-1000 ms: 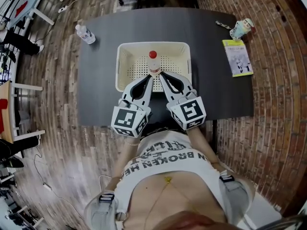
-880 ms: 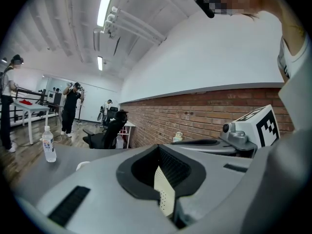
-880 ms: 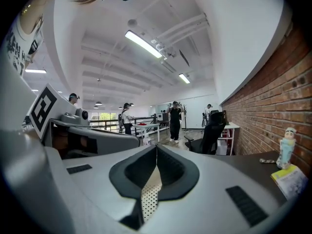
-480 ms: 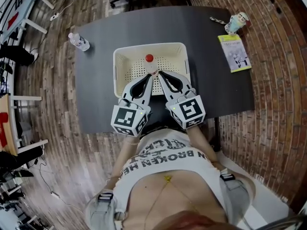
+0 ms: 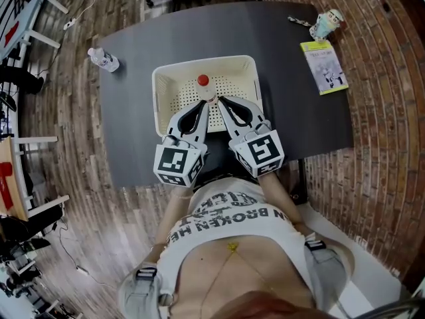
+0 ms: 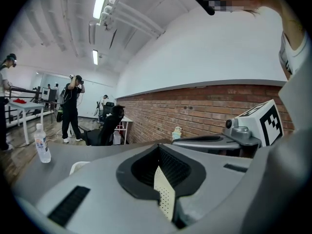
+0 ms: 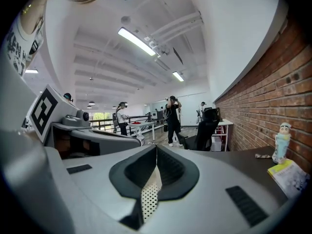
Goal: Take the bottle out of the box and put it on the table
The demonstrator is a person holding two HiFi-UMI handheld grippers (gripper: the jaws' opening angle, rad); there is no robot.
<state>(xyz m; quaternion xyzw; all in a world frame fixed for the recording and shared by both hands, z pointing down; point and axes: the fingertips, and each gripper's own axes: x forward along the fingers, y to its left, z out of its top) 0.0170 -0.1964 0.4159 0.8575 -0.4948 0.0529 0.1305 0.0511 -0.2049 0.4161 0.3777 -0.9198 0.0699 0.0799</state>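
Pointing into the box (image 5: 159, 102), the left gripper (image 5: 206, 106) and right gripper (image 5: 220, 102) had jaws pressed together, empty; the bottle (image 5: 205, 89) stood just beyond their tips.

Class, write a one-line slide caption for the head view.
Left tool and right tool, both shut, point at the red-capped bottle standing in the white box on the dark table.

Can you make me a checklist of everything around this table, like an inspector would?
Surface: dark grey table.
Job's things: red-capped bottle standing in the white box.
Clutter: second bottle, booklet, small figurine.
Grippers: left gripper and right gripper, jaws shut, empty, tips over the box.
Cables: power strip with cord on the floor.
Surroundings: brick wall, wooden floor, people standing behind.
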